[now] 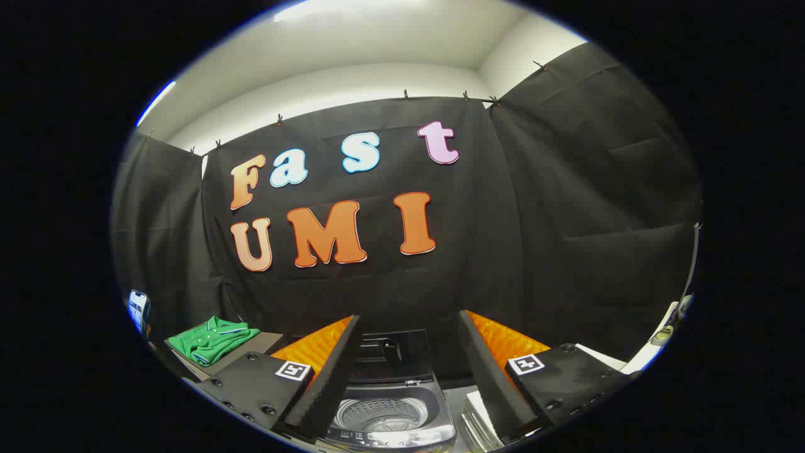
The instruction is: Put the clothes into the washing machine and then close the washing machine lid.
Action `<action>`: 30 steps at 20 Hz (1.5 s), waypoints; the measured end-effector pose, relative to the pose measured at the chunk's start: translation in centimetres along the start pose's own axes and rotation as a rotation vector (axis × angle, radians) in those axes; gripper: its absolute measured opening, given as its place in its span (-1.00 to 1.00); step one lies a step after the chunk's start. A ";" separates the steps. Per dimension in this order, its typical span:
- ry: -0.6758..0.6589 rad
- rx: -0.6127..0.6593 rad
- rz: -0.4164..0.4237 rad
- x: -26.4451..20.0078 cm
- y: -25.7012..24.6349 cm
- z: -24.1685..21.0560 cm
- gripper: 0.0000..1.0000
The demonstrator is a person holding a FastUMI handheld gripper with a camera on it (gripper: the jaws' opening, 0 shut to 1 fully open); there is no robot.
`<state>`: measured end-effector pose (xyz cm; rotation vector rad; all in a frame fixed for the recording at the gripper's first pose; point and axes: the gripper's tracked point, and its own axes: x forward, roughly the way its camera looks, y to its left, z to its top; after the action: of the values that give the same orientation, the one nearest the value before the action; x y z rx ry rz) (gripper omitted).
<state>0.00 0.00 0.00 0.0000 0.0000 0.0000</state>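
The gripper (pixel 409 377) hung with its jaws apart, nothing between them, above the washing machine (pixel 391 409) — lid (pixel 397 355) raised, drum bare. The green polo shirt (pixel 212 338) lay well off to the left on a box (pixel 264 343). A loose pinch might have dragged it — or dropped it short.

We see black cloth wall (pixel 566 207) clipped on line, white wall (pixel 352 82) and lit ceiling (pixel 390 31) above.

Parted fingers (pixel 339 371) above open washing machine (pixel 390 409)
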 end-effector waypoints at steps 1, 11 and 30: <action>-0.001 -0.002 0.000 0.1 -0.2 0.0 0.96; -0.007 0.006 0.000 0.9 -1.5 -0.2 0.96; -0.036 -0.017 0.001 -0.3 -1.0 -0.3 0.96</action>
<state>-0.29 -1.04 -0.26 -0.0169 -0.0361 0.0011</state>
